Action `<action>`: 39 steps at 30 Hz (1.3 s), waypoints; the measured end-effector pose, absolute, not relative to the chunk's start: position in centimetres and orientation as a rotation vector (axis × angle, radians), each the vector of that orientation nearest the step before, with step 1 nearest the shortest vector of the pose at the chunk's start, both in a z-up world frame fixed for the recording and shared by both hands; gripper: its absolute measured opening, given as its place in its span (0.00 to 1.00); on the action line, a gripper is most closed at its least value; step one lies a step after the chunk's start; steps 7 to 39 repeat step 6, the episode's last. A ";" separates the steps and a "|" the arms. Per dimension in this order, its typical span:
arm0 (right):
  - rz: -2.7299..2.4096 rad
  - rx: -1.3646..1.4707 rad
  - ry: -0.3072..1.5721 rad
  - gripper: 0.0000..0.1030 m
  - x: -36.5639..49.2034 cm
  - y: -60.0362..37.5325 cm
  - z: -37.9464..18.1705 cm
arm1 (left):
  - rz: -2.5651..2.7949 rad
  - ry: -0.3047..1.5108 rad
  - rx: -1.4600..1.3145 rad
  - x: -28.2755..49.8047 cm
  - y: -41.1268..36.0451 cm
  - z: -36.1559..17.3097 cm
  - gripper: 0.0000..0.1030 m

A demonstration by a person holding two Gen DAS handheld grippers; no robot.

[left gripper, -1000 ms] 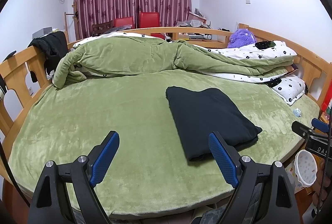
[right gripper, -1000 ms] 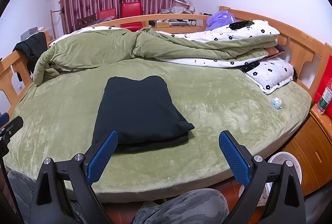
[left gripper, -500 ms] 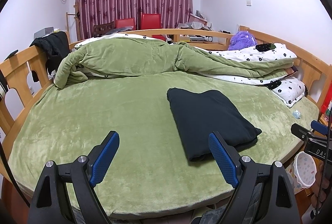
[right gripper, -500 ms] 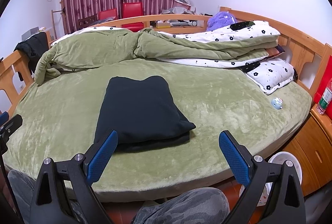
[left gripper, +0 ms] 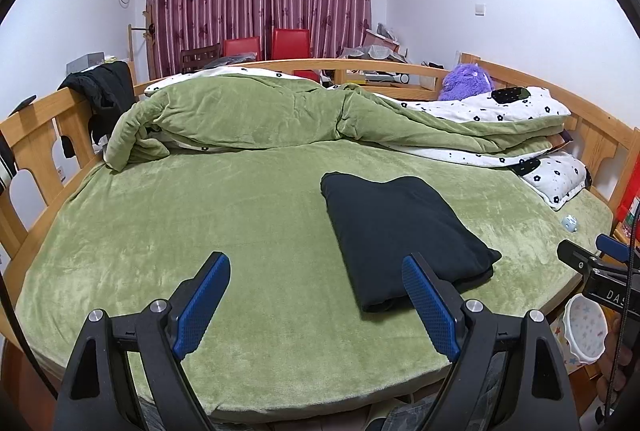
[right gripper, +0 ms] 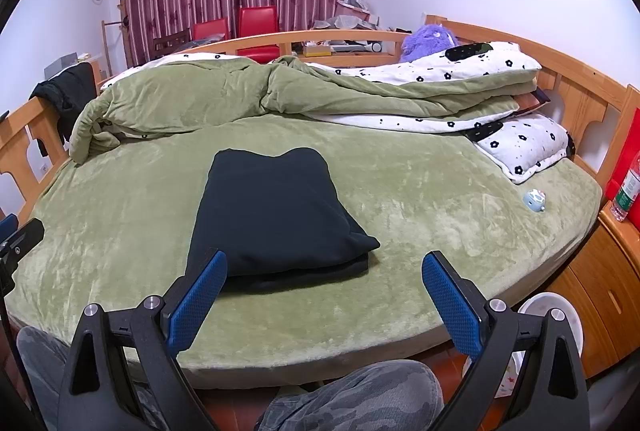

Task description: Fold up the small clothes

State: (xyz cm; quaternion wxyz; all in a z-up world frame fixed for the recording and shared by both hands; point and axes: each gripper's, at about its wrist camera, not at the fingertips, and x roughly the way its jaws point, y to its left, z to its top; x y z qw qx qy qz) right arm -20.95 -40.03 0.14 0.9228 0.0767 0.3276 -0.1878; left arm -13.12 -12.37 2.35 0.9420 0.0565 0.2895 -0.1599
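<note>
Garment: a black folded cloth [left gripper: 400, 235] lies flat on the green bed cover [left gripper: 200, 231], near the front edge of the bed, in a neat rectangle of several layers.
Left gripper [left gripper: 316, 295]: the jaws are spread wide with nothing between them; it hangs above the front edge, to the left of the cloth and not touching it.
Right gripper [right gripper: 324, 291]: the jaws are also spread wide and empty; its left finger shows in front of the near corner of the cloth, but I judge it is above it and apart.
Stage, as I judge: the fold looks finished, or only a last tidy is left.
Risk one: a finger that drags over the top layer can pull it open, because the layers are loose and the plush cover gives little hold.
Risk two: a push toward the near side can slide the cloth off the bed edge, which is close.
Risk three: the lower layer sticks out at the near corner, so a pinch there may lift only one layer.
Edges: wooden rail [left gripper: 36, 135] at left and back; the crumpled green blanket [left gripper: 248, 115] fills the far part.
Free room: wide bare cover left of the cloth; a small toy [right gripper: 534, 200] lies well apart on the right.
</note>
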 end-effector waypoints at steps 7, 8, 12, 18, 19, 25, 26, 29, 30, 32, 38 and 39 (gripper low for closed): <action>-0.382 0.161 0.674 0.94 -20.7 -39.8 0.3 | -0.328 0.590 0.116 -13.1 -12.4 2.3 0.85; -0.382 0.161 0.674 0.94 -20.7 -39.8 0.3 | -0.328 0.590 0.116 -13.1 -12.4 2.3 0.85; -0.382 0.161 0.674 0.94 -20.7 -39.8 0.3 | -0.328 0.590 0.116 -13.1 -12.4 2.3 0.85; -0.382 0.161 0.674 0.94 -20.7 -39.8 0.3 | -0.328 0.590 0.116 -13.1 -12.4 2.3 0.85; -0.382 0.161 0.674 0.94 -20.7 -39.8 0.3 | -0.328 0.590 0.116 -13.1 -12.4 2.3 0.85; -0.382 0.161 0.674 0.94 -20.7 -39.8 0.3 | -0.328 0.590 0.116 -13.1 -12.4 2.3 0.85; -0.382 0.161 0.674 0.94 -20.7 -39.8 0.3 | -0.328 0.590 0.116 -13.1 -12.4 2.3 0.85; -0.382 0.161 0.674 0.94 -20.7 -39.8 0.3 | -0.328 0.590 0.116 -13.1 -12.4 2.3 0.85; -0.382 0.161 0.674 0.94 -20.7 -39.8 0.3 | -0.328 0.590 0.116 -13.1 -12.4 2.3 0.85; -0.382 0.161 0.674 0.94 -20.7 -39.8 0.3 | -0.328 0.590 0.116 -13.1 -12.4 2.3 0.85; -0.382 0.161 0.674 0.94 -20.7 -39.8 0.3 | -0.328 0.590 0.116 -13.1 -12.4 2.3 0.85; -0.382 0.161 0.674 0.94 -20.7 -39.8 0.3 | -0.328 0.590 0.116 -13.1 -12.4 2.3 0.85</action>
